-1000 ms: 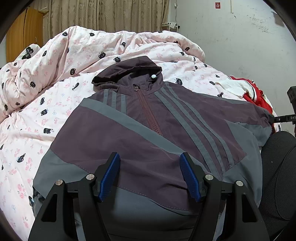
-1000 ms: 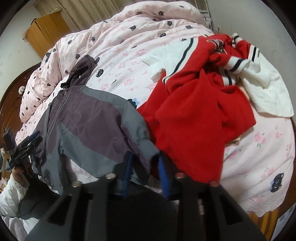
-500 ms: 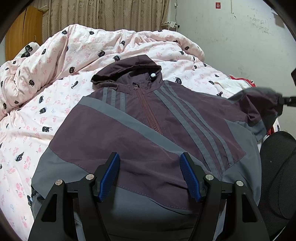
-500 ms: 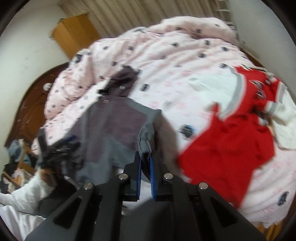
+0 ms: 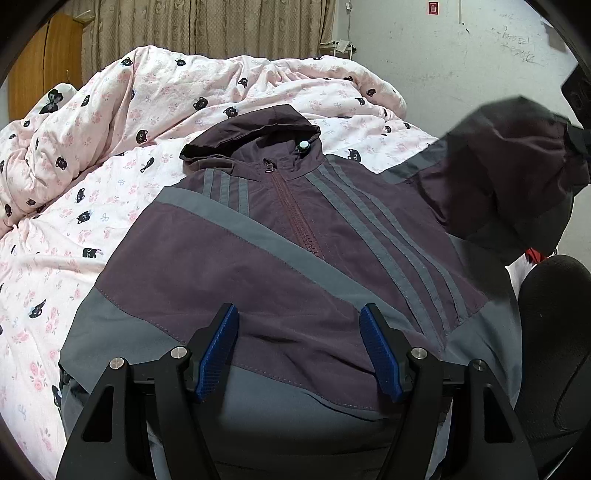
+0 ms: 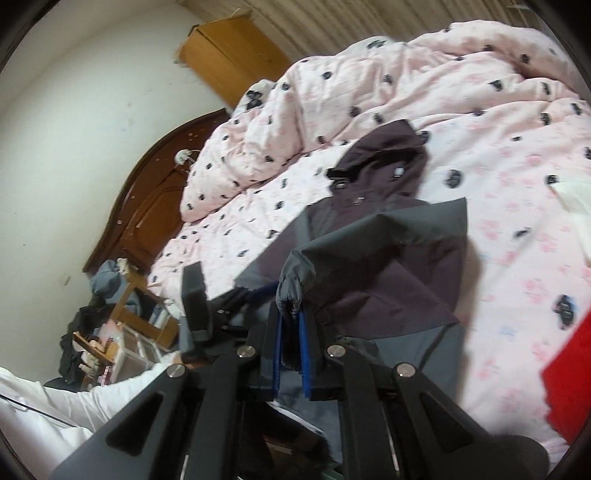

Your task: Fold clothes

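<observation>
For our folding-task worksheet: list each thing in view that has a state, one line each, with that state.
Jacket: front up on the bed, zipped shut.
Hood: lying flat above the collar.
Sleeve: lifted, cuff pinched.
Right gripper: shut on the sleeve cuff.
Left gripper: open, over the hem.
Quilt: rumpled.
Red garment: partly in view, unfolded.

Left wrist view: low, close over the hem of the jacket (image 5: 280, 266), facing up its zip toward the hood at 12 o'clock; curtain (image 5: 207, 29) behind, wall at 1 to 2 o'clock. Own fingers frame the bottom edge.

Right wrist view: rolled, looking across the bed from the jacket's (image 6: 388, 266) sleeve side, closer still; headboard (image 6: 147, 206) at 9 o'clock, wardrobe (image 6: 229, 55) at 11 o'clock.

Shared: the jacket, the pink quilt (image 5: 122, 122) (image 6: 424, 92), the wardrobe (image 5: 40, 66). The raised sleeve (image 5: 506, 166) shows in the left view at 2 o'clock.
</observation>
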`<state>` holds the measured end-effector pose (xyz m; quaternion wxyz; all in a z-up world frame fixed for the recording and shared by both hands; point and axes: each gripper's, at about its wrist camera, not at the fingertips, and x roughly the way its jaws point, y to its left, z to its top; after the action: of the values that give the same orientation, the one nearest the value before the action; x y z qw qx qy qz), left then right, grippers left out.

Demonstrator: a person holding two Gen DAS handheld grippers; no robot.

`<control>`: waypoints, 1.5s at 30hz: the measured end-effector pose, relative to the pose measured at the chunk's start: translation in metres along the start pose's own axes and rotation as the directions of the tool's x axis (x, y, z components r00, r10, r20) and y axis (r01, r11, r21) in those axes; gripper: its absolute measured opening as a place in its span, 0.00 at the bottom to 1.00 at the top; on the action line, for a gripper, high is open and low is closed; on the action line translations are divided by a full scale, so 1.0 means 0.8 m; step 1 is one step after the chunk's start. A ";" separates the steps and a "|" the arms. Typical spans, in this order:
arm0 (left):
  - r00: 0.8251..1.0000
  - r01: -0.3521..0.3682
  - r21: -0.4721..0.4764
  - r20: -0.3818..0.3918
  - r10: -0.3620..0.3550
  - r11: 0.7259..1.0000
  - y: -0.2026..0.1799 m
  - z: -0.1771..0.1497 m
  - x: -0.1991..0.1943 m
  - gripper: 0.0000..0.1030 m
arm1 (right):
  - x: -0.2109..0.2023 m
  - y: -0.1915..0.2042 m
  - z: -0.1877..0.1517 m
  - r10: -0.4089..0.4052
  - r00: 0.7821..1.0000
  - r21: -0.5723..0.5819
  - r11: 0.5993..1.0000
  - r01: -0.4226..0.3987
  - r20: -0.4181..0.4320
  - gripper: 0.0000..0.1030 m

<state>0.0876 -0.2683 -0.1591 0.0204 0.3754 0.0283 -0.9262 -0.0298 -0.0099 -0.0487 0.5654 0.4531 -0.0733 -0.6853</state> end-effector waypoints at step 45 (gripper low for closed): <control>0.978 -0.171 -0.216 0.077 0.192 0.961 0.102 -0.025 -0.055 0.62 | 0.235 0.066 -0.016 -0.090 0.966 -0.129 0.990 0.060 -0.242 0.09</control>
<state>0.1374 -0.3475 -0.1459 0.1457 0.3267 0.0894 -0.9296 0.0262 -0.1810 -0.1249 0.5700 0.5025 0.0567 -0.6476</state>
